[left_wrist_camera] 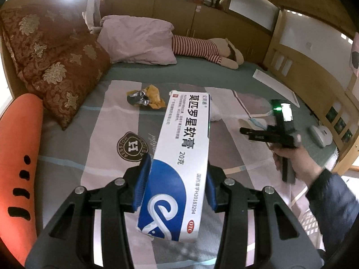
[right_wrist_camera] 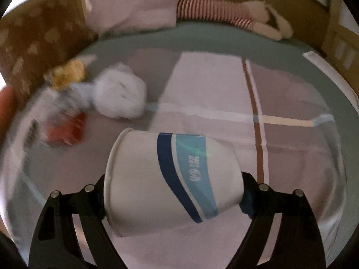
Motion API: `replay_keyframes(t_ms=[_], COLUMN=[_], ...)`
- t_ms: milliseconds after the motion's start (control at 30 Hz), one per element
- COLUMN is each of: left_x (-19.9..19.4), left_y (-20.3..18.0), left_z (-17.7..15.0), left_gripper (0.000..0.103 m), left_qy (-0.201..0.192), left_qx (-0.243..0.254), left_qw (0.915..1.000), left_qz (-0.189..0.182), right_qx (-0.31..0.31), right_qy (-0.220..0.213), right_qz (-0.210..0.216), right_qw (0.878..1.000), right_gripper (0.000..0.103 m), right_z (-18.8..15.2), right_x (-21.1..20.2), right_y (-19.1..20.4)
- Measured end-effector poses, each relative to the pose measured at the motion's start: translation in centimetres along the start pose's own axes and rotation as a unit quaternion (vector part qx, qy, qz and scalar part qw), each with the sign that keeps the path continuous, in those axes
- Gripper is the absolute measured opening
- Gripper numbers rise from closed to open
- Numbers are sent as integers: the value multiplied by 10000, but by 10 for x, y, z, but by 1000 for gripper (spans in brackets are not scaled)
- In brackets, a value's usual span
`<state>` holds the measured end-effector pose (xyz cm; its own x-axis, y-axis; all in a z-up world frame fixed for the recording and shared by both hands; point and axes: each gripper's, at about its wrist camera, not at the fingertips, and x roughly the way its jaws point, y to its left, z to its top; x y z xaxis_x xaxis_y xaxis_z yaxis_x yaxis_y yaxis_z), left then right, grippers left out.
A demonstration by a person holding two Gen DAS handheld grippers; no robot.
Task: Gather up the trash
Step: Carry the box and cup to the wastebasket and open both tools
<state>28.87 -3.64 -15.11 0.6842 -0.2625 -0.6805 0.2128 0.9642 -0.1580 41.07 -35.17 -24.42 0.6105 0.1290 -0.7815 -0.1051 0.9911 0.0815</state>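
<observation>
Ointment box [left_wrist_camera: 179, 161] clamped between left fingers [left_wrist_camera: 143, 179]; paper cup [right_wrist_camera: 170, 179] seemingly between right fingers [right_wrist_camera: 246, 201]

left gripper [left_wrist_camera: 177, 179] has its jaws clamped on a box [left_wrist_camera: 179, 157]; right gripper [right_wrist_camera: 174, 192] has its jaws clamped on a paper cup [right_wrist_camera: 170, 179], both raised over the bed.

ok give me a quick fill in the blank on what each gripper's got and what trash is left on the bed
1. The left gripper is shut on a white and blue ointment ____.
2. The right gripper holds a paper cup lying on its ____ between the jaws.
3. A crumpled yellow and silver wrapper lies loose on the ____.
4. Behind the pink pillow lies a plush toy in red and white ____.

Missing words: box; side; bed; stripes
</observation>
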Motion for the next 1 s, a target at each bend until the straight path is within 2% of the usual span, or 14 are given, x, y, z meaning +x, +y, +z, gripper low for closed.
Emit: replay_keyframes(t_ms=[33, 100, 133, 200, 300, 367, 500, 700, 1000], left_x=[-1, -2, -3, -4, -7, -10, -14, -8, -6], left_y=[-1, -3, -5, -8, -14, -19, -26, -25, -23], left_z=[0, 0, -1, -2, -4, -7, -13, -17, -16], left_gripper=[45, 45, 45, 45, 45, 45, 45, 45, 45], left_qy=[-21, -51, -62, -73, -93, -133, -203, -127, -105], left_qx=[-6, 2, 9, 15, 92, 160, 291, 340, 361], left_qw=[10000, 10000, 10000, 10000, 9999, 9998, 9993, 9990, 9990], left_qz=[5, 12, 14, 7, -3, 28, 138, 250, 232], right_qx=[169, 73, 12, 46, 67, 113, 154, 203, 120], right_qy=[-169, -260, -511, -769, -1243, -1411, -1562, -1540, -1473], right_qz=[-53, -76, -24, 42, 143, 82, -234, -219, -157], right_qw=[9997, 9996, 9987, 9970, 9921, 9899, 9873, 9876, 9889], right_gripper=[84, 84, 84, 84, 84, 84, 84, 85, 85], right_z=[-4, -3, -8, -18, -56, -78, -112, -108, -111], right_x=[-29, -61, -96, -136, -195, -214, -224, -214, -212], right_y=[13, 37, 58, 80, 120, 133, 145, 143, 148])
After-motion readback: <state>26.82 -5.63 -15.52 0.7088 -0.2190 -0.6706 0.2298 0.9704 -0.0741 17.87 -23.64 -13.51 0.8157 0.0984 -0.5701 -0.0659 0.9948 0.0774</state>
